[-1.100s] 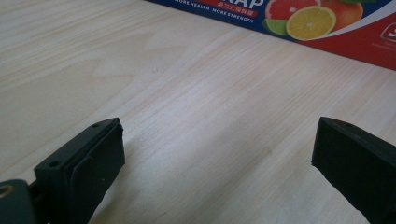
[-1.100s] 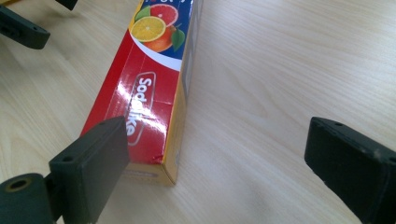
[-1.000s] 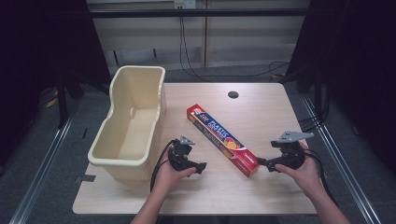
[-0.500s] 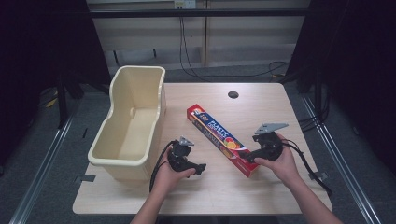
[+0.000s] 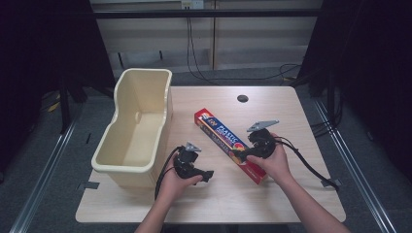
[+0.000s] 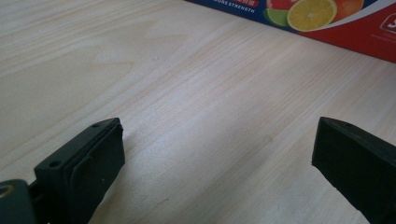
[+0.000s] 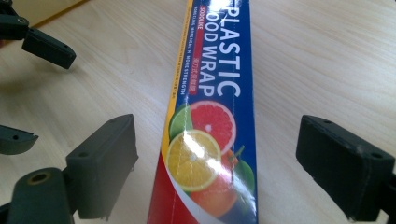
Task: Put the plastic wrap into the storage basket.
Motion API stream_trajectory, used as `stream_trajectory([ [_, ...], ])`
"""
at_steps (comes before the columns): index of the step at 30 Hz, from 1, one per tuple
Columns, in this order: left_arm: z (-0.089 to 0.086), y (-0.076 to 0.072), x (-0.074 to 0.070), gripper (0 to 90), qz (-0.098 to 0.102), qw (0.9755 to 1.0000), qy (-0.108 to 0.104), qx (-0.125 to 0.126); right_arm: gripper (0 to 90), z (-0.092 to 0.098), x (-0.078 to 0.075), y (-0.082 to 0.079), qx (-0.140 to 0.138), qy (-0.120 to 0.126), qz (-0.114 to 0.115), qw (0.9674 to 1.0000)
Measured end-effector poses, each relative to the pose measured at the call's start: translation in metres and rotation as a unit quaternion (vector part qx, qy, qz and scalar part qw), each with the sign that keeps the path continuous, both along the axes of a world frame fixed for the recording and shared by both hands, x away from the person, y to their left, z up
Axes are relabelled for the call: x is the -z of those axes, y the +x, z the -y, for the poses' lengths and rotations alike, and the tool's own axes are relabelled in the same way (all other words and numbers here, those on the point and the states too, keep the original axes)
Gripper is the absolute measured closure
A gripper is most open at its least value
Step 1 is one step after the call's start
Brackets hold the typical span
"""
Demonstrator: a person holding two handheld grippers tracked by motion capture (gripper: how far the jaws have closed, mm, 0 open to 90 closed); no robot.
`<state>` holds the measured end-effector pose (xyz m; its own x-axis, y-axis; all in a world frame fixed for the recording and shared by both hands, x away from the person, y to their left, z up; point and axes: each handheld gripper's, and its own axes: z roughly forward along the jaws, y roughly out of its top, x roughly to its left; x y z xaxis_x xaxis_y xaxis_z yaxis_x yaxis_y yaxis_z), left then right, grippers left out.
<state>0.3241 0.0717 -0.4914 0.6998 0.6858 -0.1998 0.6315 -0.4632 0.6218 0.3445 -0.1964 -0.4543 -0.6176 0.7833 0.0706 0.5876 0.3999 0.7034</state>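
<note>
A long red and blue plastic wrap box (image 5: 221, 133) lies diagonally in the middle of the wooden table (image 5: 296, 194). My right gripper (image 5: 239, 155) hangs over the box's near end, open. In the right gripper view its jaws stand on either side of the box (image 7: 210, 93) with room to spare, my right gripper (image 7: 224, 163) holding nothing. My left gripper (image 5: 206, 174) rests low by the table's front, left of the box, open over bare wood (image 6: 219, 163). The box's fruit picture (image 6: 322, 14) shows at the top of the left gripper view.
A tall cream plastic bin (image 5: 141, 121) stands at the table's left edge, close beside my left hand. A round cable hole (image 5: 242, 98) sits at the back of the table. The right gripper's cable (image 5: 311, 165) trails toward the right edge.
My right gripper has moved left from near the table's right edge to above the box's near end. The left gripper and the box have stayed put.
</note>
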Motion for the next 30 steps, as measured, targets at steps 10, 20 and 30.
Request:
stream_trajectory([
  [10, 0.003, -0.001, 0.004, 2.0, -0.004, 0.9999, 0.008, 0.011, 18.5, -0.005, 0.009, 0.011, 0.025, -0.001, -0.013, 0.9996],
  [20, 0.003, -0.001, 0.004, 1.9, -0.001, 1.0, 0.007, 0.004, 22.2, -0.014, 0.011, 0.019, 0.025, -0.016, -0.037, 0.9989],
  [30, 0.0, 0.0, -0.002, 1.5, 0.001, 1.0, 0.005, 0.008, 37.7, -0.024, 0.014, 0.022, 0.013, -0.042, -0.049, 0.9978],
])
